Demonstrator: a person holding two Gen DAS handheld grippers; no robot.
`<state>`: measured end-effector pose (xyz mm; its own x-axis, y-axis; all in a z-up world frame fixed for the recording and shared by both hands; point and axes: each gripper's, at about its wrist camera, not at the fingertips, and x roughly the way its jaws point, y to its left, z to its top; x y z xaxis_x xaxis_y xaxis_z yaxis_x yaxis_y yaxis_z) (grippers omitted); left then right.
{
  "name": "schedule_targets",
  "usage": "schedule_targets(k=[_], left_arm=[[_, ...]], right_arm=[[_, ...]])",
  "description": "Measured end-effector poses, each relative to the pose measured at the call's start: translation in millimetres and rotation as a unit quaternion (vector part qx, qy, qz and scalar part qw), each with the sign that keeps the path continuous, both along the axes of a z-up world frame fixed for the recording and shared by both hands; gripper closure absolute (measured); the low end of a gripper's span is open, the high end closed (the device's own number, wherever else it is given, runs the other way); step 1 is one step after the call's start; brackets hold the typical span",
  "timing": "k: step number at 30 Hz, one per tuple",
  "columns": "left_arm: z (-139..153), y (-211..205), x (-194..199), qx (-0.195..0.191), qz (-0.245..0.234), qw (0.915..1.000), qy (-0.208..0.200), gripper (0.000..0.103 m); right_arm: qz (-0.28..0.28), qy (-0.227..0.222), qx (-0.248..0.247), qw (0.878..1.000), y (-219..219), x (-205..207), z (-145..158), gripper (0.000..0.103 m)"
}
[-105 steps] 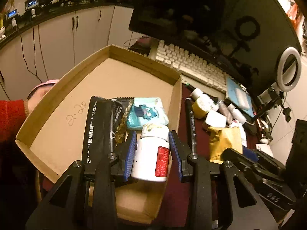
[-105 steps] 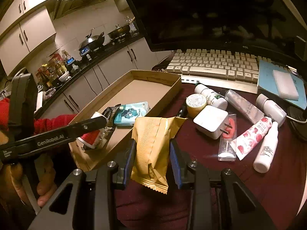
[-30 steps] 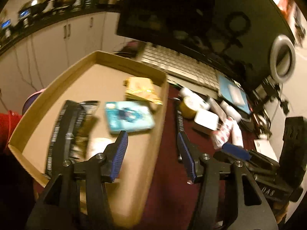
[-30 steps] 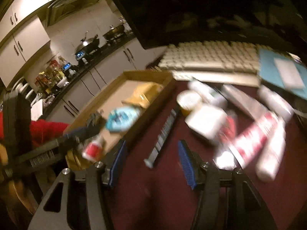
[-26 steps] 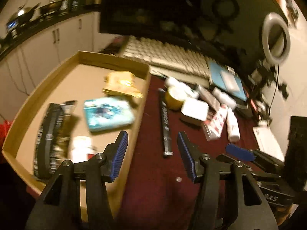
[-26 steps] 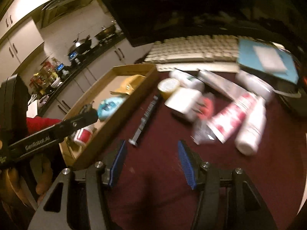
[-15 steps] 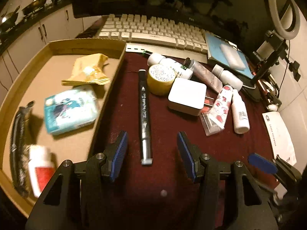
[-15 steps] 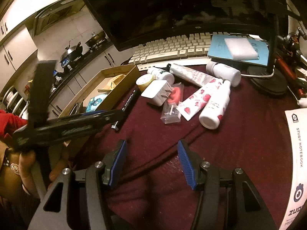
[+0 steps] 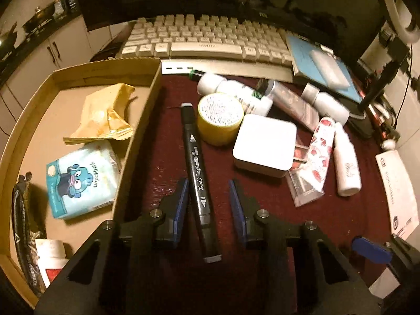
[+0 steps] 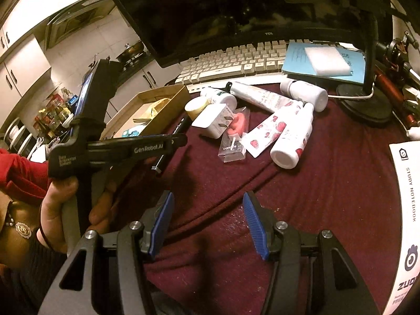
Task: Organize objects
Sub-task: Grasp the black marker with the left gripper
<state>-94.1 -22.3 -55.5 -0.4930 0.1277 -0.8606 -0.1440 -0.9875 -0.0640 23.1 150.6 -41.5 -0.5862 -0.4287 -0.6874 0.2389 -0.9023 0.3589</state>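
Observation:
A black marker (image 9: 197, 168) lies on the maroon cloth beside the cardboard tray (image 9: 143, 128). My left gripper (image 9: 208, 183) straddles the marker's near half and its jaws are closing. The left pad almost touches the marker, while a gap shows at the right pad. The tray holds a gold packet (image 9: 102, 115), a tissue pack (image 9: 81, 181), a black wrapper (image 9: 23, 223) and a white pill bottle (image 9: 51, 260). My right gripper (image 10: 207, 210) stands open over bare cloth with nothing between its fingers. In the right wrist view a hand holds the left gripper (image 10: 131, 147) over the marker (image 10: 181, 126).
Right of the marker lie a yellow tape roll (image 9: 220, 120), a white charger (image 9: 265, 144), several tubes and bottles (image 9: 344, 165). A keyboard (image 9: 204, 39) and monitor stand behind. A notebook (image 10: 404, 210) lies at the right edge, and a lamp base (image 10: 365, 105) stands behind it.
The pill bottle and gold packet, held earlier, now lie in the tray. My left gripper swung right from the tray, came down over the marker and narrowed. My right gripper moved right, then stopped.

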Motion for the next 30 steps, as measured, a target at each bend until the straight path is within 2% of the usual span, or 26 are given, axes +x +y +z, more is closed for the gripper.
schedule_targets(k=[1, 3, 6, 12, 15, 17, 20, 23, 26, 30], left_arm=[[-0.2, 1.7, -0.1, -0.007, -0.001, 1.0, 0.006, 0.072], [-0.4, 3.5, 2.1, -0.022, -0.003, 0.9997, 0.011, 0.084], [0.2, -1.7, 7.0, -0.007, -0.001, 1.0, 0.006, 0.086], [3.8, -7.9, 51.1, 0.008, -0.009, 0.9999, -0.001, 0.087], [1.0, -2.9, 67.5, 0.0, -0.02, 0.9998, -0.003, 0.087], [1.0, -1.6, 71.0, 0.001, -0.021, 0.9998, 0.001, 0.087], [3.1, -6.0, 67.5, 0.026, -0.013, 0.9996, 0.001, 0.087], [3.6, -9.6, 64.5, 0.029, -0.011, 0.9995, 0.002, 0.087], [0.7, -12.7, 63.4, 0.034, -0.012, 0.9993, -0.004, 0.087], [4.0, -12.6, 64.7, 0.034, -0.02, 0.9991, 0.013, 0.086]], right_arm=[[0.0, -0.001, 0.0, 1.0, -0.7, 0.1, -0.8, 0.048], [0.001, -0.002, 0.0, 1.0, -1.7, -0.9, -1.5, 0.048], [0.001, -0.004, 0.0, 1.0, -2.6, -2.8, -3.0, 0.048], [0.002, -0.003, -0.004, 1.0, -0.2, -9.5, -4.1, 0.048], [0.008, 0.0, 0.0, 1.0, -1.3, -14.8, -4.4, 0.048], [0.011, 0.004, 0.007, 1.0, -2.5, -19.1, -2.7, 0.047], [0.007, 0.016, 0.02, 1.0, -2.6, -30.4, 1.4, 0.037], [0.02, 0.029, 0.027, 0.999, -5.4, -44.7, 8.2, 0.037], [0.045, 0.045, 0.059, 0.996, -16.7, -63.6, 15.9, 0.037], [0.079, 0.053, 0.082, 0.992, -30.4, -89.6, 18.6, 0.035]])
